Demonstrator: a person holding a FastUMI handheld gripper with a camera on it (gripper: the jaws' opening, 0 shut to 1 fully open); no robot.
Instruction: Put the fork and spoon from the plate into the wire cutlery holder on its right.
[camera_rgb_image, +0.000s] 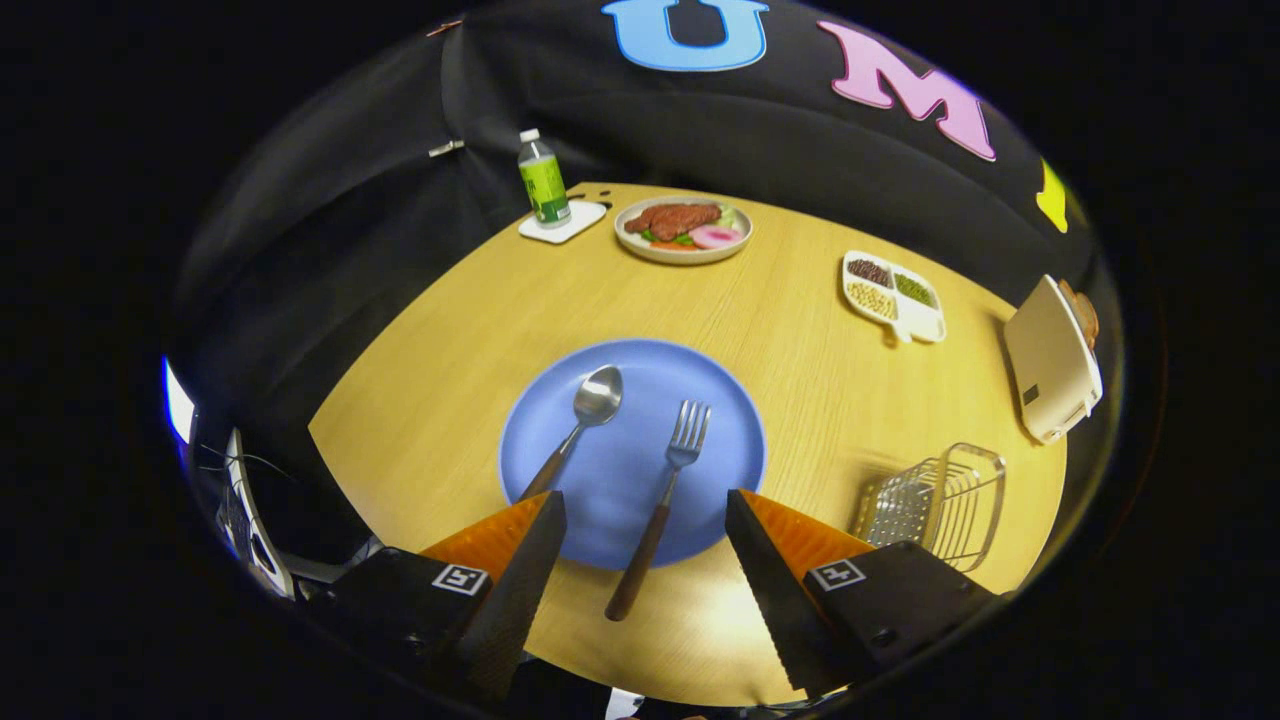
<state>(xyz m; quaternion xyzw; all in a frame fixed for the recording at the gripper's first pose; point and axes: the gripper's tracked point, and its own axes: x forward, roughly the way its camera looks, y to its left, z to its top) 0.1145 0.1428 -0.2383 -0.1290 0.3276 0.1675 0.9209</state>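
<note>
Hand-held gripper (645, 520) gapes wide, empty, over the fork (662, 505); light, stiff, slippery, so pinch its wooden handle.

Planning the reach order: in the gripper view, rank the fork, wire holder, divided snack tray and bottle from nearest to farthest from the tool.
The tool is open.
1. Fork: between the fingers, on the blue plate.
2. Wire holder: right of the plate.
3. Snack tray: beyond, to the right.
4. Bottle: far edge, left.

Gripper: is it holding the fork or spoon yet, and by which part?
Nothing is held. The gripper is open above the fork, whose handle lies between the fingers untouched; the spoon lies on the plate.
</note>
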